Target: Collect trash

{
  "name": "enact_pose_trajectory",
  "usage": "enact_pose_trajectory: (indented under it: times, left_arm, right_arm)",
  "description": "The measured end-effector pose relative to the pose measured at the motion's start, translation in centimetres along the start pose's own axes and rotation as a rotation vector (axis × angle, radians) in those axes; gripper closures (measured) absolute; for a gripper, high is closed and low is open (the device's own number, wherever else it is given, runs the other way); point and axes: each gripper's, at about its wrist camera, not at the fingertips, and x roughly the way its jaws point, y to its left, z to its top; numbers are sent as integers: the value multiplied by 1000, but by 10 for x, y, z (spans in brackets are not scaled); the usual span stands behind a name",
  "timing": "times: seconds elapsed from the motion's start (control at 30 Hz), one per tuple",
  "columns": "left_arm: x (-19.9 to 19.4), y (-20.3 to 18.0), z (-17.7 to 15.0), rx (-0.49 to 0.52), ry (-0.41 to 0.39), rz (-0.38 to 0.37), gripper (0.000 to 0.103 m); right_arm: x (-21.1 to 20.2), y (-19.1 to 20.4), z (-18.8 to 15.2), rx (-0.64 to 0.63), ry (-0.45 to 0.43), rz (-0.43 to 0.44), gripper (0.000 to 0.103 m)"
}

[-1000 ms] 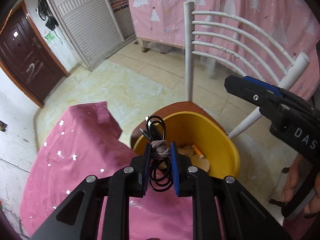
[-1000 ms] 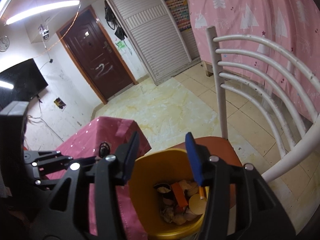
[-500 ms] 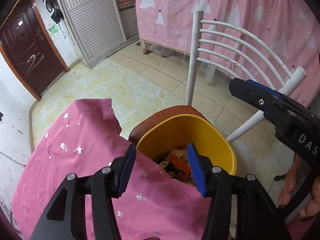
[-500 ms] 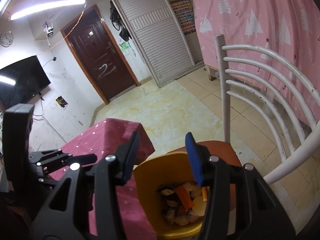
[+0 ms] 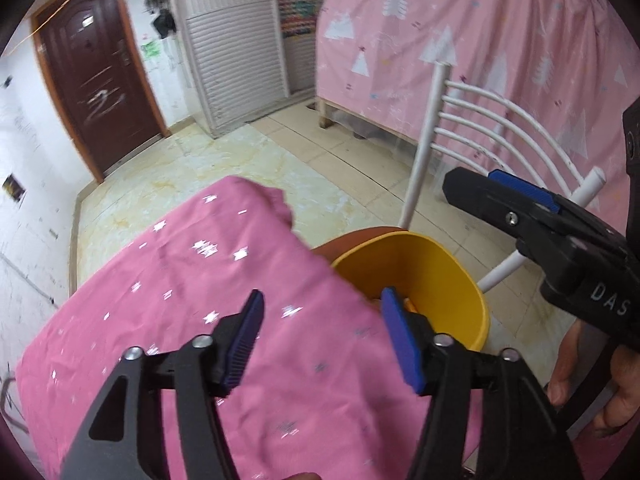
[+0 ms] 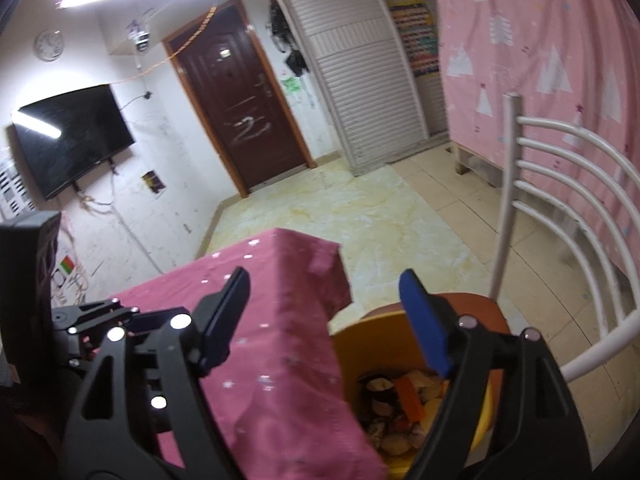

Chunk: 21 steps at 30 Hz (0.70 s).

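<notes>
Our left gripper [image 5: 322, 334] and right gripper [image 6: 324, 314] hang with fingers opening, nothing between them. The yellow bin [image 5: 440, 276] of trash [image 6: 400, 412] sits on the chair [image 6: 560, 216], touching the counter [image 5: 180, 280] edge; open floor [image 6: 360, 216] lies beyond.

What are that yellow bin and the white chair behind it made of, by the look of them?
The yellow bin looks like moulded plastic: smooth, evenly coloured walls with a soft sheen and a thin rolled rim. The white chair appears to be painted metal tubing, judging by its slim, bent round bars; its reddish-brown seat could be vinyl or wood, too little shows to tell.
</notes>
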Motion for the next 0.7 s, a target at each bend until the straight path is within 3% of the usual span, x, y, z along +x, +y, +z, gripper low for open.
enact_pose_trajectory:
  times: [0.27, 0.7]
  left_arm:
    - [-32, 55, -34, -126, -60, 53, 33]
    - [-68, 131, -91, -286, -134, 136, 26]
  right_arm:
    - [11, 55, -9, -72, 26, 78, 7]
    - [27, 129, -27, -175, 80, 174, 6]
